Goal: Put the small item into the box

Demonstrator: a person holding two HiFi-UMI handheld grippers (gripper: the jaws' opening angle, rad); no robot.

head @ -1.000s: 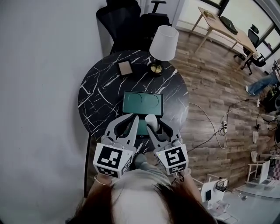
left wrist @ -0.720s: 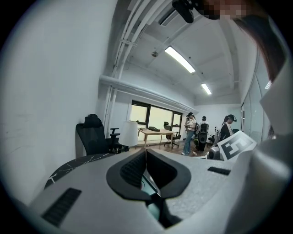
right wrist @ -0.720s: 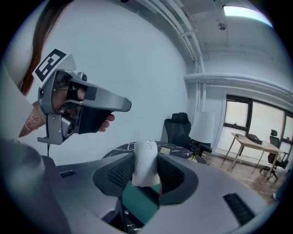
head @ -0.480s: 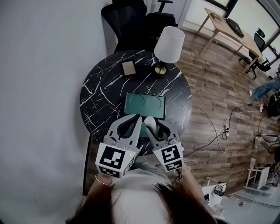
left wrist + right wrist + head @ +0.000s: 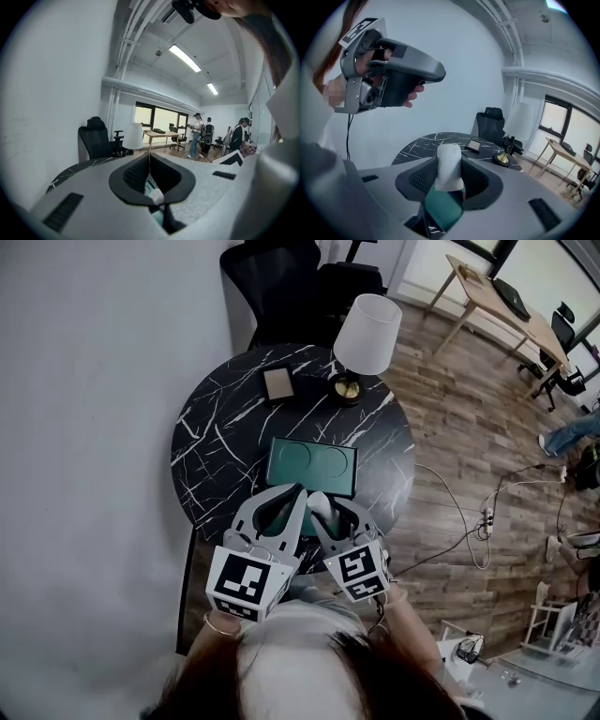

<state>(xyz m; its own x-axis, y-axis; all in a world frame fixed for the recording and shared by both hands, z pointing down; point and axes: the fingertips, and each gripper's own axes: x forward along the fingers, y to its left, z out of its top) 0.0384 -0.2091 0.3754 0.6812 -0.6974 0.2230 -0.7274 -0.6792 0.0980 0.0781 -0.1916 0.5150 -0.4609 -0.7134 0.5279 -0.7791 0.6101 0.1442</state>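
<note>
A small white cylindrical item [image 5: 449, 171] stands upright between the jaws of my right gripper [image 5: 449, 164], which is shut on it. In the head view this item [image 5: 319, 503] hangs just above the near edge of the green box [image 5: 310, 467], whose top shows two round recesses. The same green box [image 5: 443, 209] shows below the item in the right gripper view. My left gripper [image 5: 292, 493] is right beside the right gripper [image 5: 324, 509], its jaws shut with their tips touching [image 5: 149, 157] and nothing held.
The box lies on a round black marble table [image 5: 216, 442]. A white-shaded lamp [image 5: 367, 332] and a small brown square object [image 5: 279, 383] stand at the far side. Black office chairs [image 5: 281, 282] sit behind the table; wood floor with cables [image 5: 469, 521] lies to the right.
The right gripper with the white item has drawn slightly left, closer to the left gripper. Both stay over the box's near edge.
</note>
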